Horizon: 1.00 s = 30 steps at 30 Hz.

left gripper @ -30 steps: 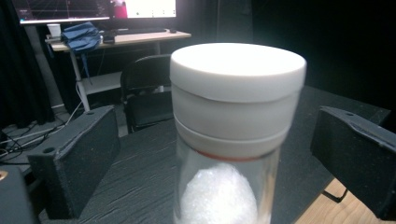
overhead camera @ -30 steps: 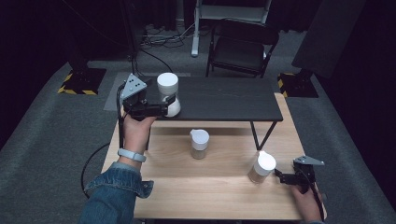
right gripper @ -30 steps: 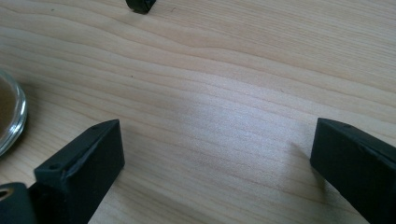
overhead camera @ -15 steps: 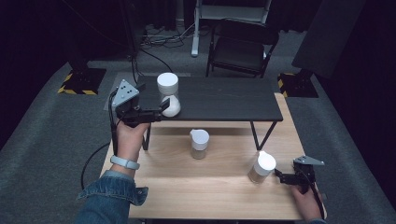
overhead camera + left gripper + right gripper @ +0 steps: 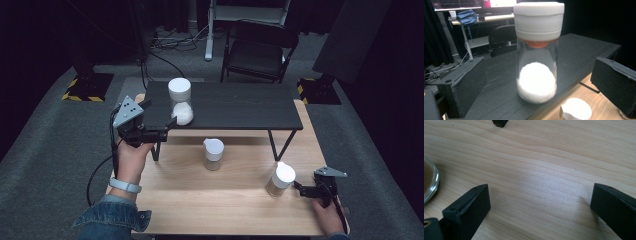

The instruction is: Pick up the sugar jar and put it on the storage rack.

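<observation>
A glass jar [image 5: 180, 103] with a white lid and white powder stands upright at the near left corner of the black shelf [image 5: 235, 105]. My left gripper [image 5: 161, 114] is just left of it, open, its jaws clear of the glass. In the left gripper view the jar [image 5: 537, 75] stands between the spread jaws of the left gripper [image 5: 537, 62]. My right gripper [image 5: 300, 189] rests open on the wooden table [image 5: 235, 200], just right of a white-lidded jar [image 5: 281, 179] with brownish contents. That jar's glass edge [image 5: 429, 180] lies left of the right gripper [image 5: 539, 192].
A third white-lidded jar [image 5: 213, 152] stands on the wooden table in front of the shelf, and its lid [image 5: 575, 110] sits low in the left gripper view. A shelf leg [image 5: 277, 145] slants down to the table. A chair [image 5: 257, 55] stands behind.
My left gripper, which was around the powder jar a second ago, has drawn back to the left and nearer. The jar stays on the shelf. The right gripper has not moved.
</observation>
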Available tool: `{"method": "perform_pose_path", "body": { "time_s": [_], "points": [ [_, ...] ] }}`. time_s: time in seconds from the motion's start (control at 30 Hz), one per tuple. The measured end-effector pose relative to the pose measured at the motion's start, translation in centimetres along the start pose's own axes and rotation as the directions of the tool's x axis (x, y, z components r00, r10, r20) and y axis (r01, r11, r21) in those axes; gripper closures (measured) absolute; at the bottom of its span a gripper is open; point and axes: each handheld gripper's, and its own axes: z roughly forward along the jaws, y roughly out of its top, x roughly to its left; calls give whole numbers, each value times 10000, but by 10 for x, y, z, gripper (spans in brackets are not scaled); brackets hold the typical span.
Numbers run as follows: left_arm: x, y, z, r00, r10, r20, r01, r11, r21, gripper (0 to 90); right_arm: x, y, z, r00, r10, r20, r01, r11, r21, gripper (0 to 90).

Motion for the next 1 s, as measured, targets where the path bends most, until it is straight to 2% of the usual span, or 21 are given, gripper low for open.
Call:
{"method": "perform_pose_path", "body": {
  "time_s": [0.07, 0.23, 0.33, 0.67, 1.0],
  "points": [
    [1, -3, -2, 10000, 4, 93, -5, 10000, 53, 9, 0, 0, 0, 10000, 2, 0, -2, 10000, 1, 25],
    [-3, -10, -7, 9996, 279, -11, -278, 9991, 307, 16, 0, 0, 0, 10000, 1, -1, -1, 10000, 0, 25],
    [-3, -17, -10, 9996, 290, 15, -290, 9990, 337, 17, 0, 0, 0, 10000, -1, 1, 1, 10000, 0, 25],
    [-6, -38, -15, 9998, 193, 48, -195, 9982, 569, 21, 0, 0, 0, 10000, -2, 1, 2, 10000, 1, 25],
    [-4, -63, -18, 9999, -17, 172, 4, 9973, 732, 20, 0, 0, 0, 10000, -1, 0, 1, 10000, 1, 25]
  ]
}}
